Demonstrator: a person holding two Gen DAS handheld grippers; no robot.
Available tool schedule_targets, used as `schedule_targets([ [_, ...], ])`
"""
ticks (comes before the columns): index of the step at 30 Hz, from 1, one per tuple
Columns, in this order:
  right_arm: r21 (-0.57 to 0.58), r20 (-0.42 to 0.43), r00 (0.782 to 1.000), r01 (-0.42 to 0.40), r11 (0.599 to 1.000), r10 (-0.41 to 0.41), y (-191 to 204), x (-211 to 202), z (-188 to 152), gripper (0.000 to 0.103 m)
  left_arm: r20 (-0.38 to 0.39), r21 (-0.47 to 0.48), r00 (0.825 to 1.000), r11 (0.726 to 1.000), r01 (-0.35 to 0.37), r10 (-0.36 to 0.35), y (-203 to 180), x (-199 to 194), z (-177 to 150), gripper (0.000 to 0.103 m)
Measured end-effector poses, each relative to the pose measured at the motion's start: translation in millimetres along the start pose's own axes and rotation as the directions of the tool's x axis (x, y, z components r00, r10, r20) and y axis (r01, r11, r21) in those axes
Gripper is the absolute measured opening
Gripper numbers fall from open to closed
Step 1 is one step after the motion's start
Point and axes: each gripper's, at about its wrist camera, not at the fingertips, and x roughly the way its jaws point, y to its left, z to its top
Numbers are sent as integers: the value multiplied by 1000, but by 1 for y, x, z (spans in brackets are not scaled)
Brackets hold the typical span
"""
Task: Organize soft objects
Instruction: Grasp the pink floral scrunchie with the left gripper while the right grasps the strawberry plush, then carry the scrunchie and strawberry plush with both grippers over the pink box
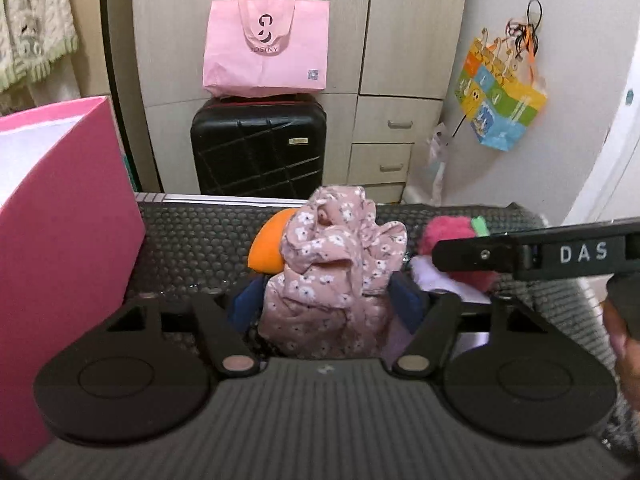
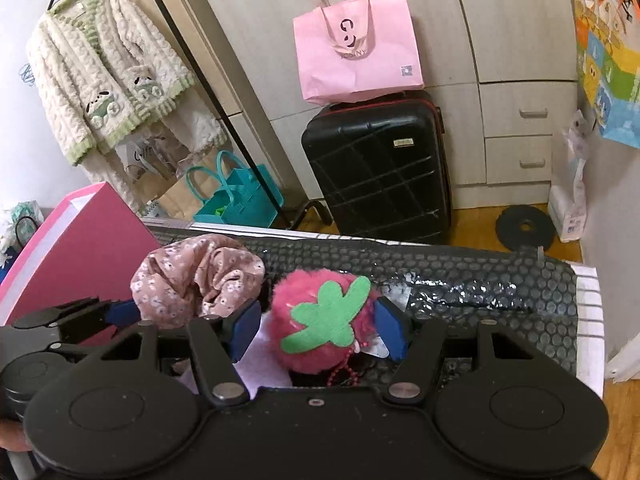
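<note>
A crumpled pink floral cloth [image 1: 324, 276] stands on the black bubble mat [image 1: 200, 248]. My left gripper [image 1: 327, 304] is shut on it, with a blue pad pressed against each side. The right wrist view shows the same cloth [image 2: 192, 280] bunched between those pads. A fluffy pink strawberry plush [image 2: 320, 312] with a green felt leaf sits between the blue pads of my right gripper [image 2: 318, 332], which is shut on it with fur touching both pads. An orange soft object [image 1: 266, 248] peeks out behind the cloth.
An open pink box [image 1: 60, 240] stands at the left edge of the mat. A white cloth [image 2: 260, 372] and a pink bead chain [image 2: 344, 372] lie under the strawberry. Beyond the mat are a black suitcase [image 2: 380, 168] topped by a pink bag [image 2: 356, 52], drawers and a clothes rack.
</note>
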Motion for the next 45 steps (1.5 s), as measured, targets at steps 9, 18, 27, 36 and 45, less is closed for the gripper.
schedule_targets([
  [9,7,15,1000,5,1000,-5,-1,3,-3,54,78,-111,994,990,87,-79,7,-7,-7,17],
  [18,-54,82,995,66,996,-61,11,-11,-3,47,181,-128,980,986,102,-77,14,-37,-11,14],
  [27,-44,137,988,74,996,-68,12,-40,-8,47,233,-108,968,987,117,-89,14,-62,-13,13],
  [36,-97,169,985,63,993,-46,34,-75,-15,48,284,-92,951,984,153,-121,17,-100,-8,12],
  [45,-143,128,991,49,989,-30,61,-105,-34,48,213,7,959,982,188,-185,23,-140,-2,12],
])
